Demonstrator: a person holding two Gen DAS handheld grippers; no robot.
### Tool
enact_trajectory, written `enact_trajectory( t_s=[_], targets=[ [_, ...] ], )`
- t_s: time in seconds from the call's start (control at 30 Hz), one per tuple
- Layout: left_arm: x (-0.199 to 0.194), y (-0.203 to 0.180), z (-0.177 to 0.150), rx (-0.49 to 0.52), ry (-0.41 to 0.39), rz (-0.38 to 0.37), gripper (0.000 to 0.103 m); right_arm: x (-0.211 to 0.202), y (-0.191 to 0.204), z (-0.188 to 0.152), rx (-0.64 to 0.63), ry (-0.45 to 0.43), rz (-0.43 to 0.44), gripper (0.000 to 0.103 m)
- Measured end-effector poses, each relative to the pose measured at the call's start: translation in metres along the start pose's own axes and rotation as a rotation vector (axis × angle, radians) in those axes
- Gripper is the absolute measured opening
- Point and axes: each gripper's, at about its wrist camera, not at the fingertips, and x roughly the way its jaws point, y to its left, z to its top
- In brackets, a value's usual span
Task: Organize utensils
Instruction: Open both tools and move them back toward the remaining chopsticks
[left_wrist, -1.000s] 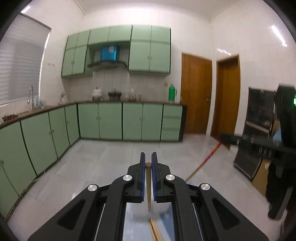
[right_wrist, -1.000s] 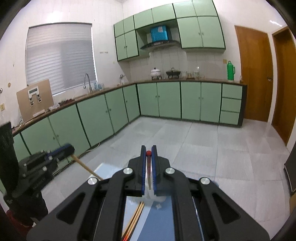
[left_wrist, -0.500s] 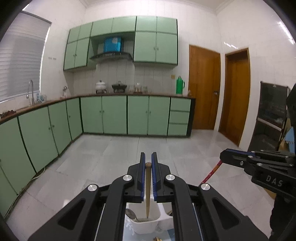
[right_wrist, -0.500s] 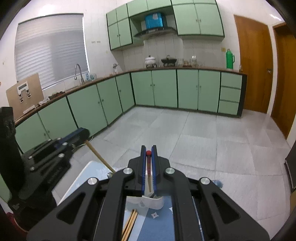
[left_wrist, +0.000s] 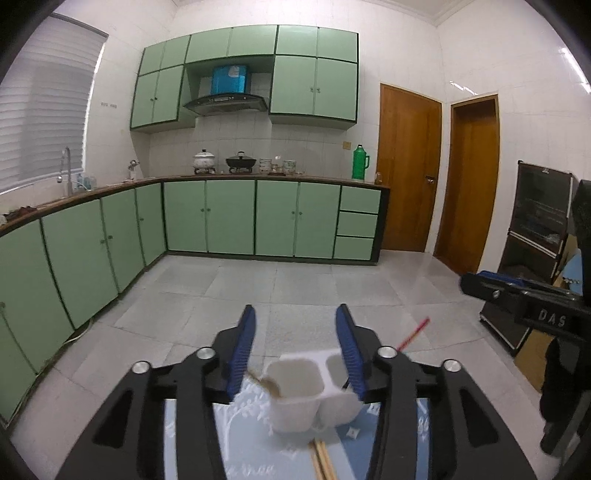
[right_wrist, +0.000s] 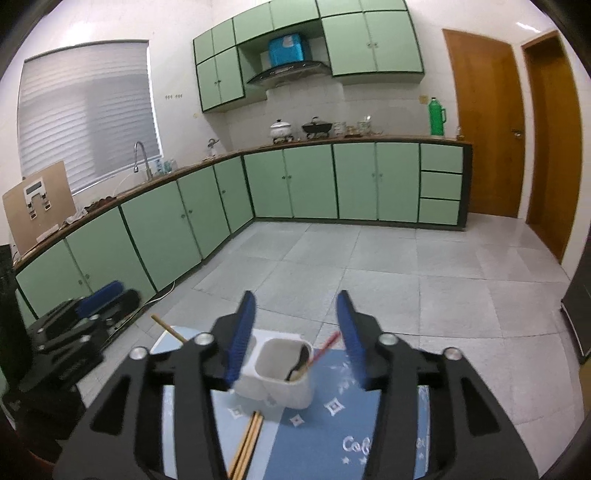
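Observation:
A white two-compartment utensil holder (left_wrist: 295, 402) (right_wrist: 275, 373) stands on a blue patterned mat (left_wrist: 240, 424) (right_wrist: 332, 435). My left gripper (left_wrist: 295, 350) hovers just above it, jaws opening, nothing between the pads. A wooden-handled utensil (left_wrist: 264, 382) (right_wrist: 168, 326) leans out of one compartment. My right gripper (right_wrist: 297, 332) is also over the holder, jaws opening and empty. A red-handled utensil (right_wrist: 325, 349) (left_wrist: 412, 334) leans in the other compartment. A pair of chopsticks (left_wrist: 321, 458) (right_wrist: 247, 441) lies on the mat in front of the holder.
Green base cabinets (left_wrist: 229, 218) line the far and left walls beyond a grey tiled floor (right_wrist: 406, 266). Two wooden doors (left_wrist: 406, 173) stand at the back right. A black shelf unit (left_wrist: 535, 240) is to the right. Each gripper shows at the edge of the other's view.
Both grippers were shut on a utensil handle, wooden in the left, red-tipped in the right. Now both stand open, lower over the holder, and the utensils lean in its compartments.

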Motion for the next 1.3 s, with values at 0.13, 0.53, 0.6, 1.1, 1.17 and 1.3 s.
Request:
enact_trajectory(
  t_s=[0.13, 0.53, 0.6, 1.1, 1.17, 1.3],
  targets=[
    [-0.031, 0.004, -0.032, -0.02, 0.012, 0.005, 0.056, -0.024, -0.004, -0.033, 0.014, -0.006, -0.009, 0.07],
    [-0.05, 0.003, -0.162, -0.002, 0.219, 0.074, 0.064, -0.04, 0.017, -0.167, 0.066, 0.121, -0.005, 0.083],
    [-0.048, 0.004, -0.178, -0.011, 0.256, 0.077, 0.064, -0.036, 0.023, -0.183, 0.068, 0.151, -0.012, 0.083],
    [-0.041, 0.008, -0.252, -0.03, 0.436, 0.103, 0.064, -0.014, 0.057, -0.281, 0.043, 0.324, -0.011, 0.081],
    [-0.041, 0.007, -0.255, -0.023, 0.443, 0.106, 0.064, -0.012, 0.06, -0.287, 0.032, 0.344, -0.01, 0.08],
    [-0.041, 0.009, -0.258, -0.026, 0.458, 0.106, 0.065, -0.008, 0.063, -0.294, 0.014, 0.372, -0.015, 0.078]
  ],
)
